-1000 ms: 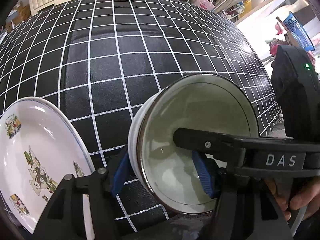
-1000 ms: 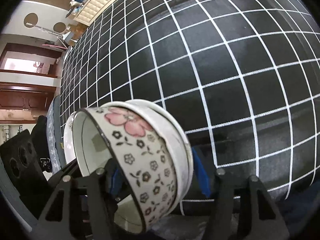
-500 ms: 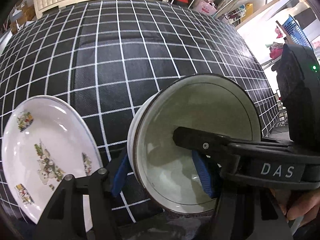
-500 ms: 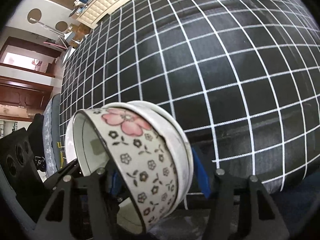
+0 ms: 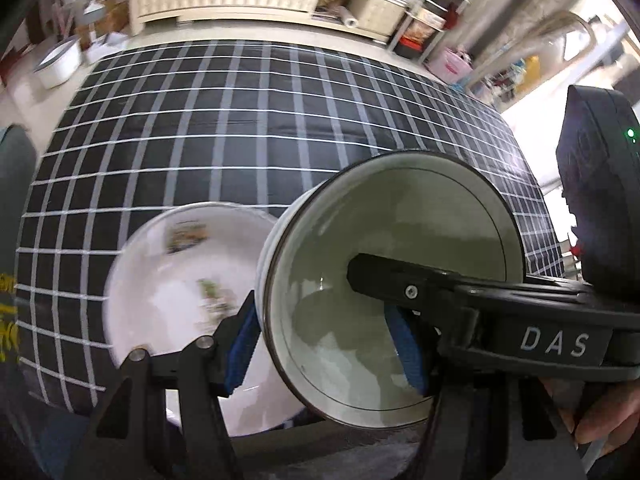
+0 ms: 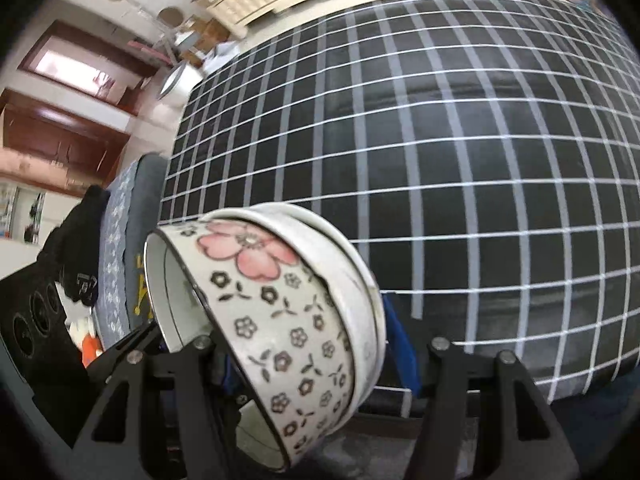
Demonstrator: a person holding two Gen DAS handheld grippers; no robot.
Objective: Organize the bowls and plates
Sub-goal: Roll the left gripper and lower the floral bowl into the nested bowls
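Left tongs (image 5: 326, 354) clamp the white bowl's (image 5: 396, 292) wall — right tongs (image 6: 316, 356) clamp stacked floral bowls (image 6: 280, 320).

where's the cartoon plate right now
In the left wrist view, the cartoon plate lies on the checked tablecloth, lower left, just behind the white bowl.

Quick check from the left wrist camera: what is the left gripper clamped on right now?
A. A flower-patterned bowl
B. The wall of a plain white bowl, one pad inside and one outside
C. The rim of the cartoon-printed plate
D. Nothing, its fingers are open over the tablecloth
B. The left gripper holds the plain white bowl tilted on its side, one blue pad inside and one outside its wall; the cartoon-printed plate lies ungripped behind it.
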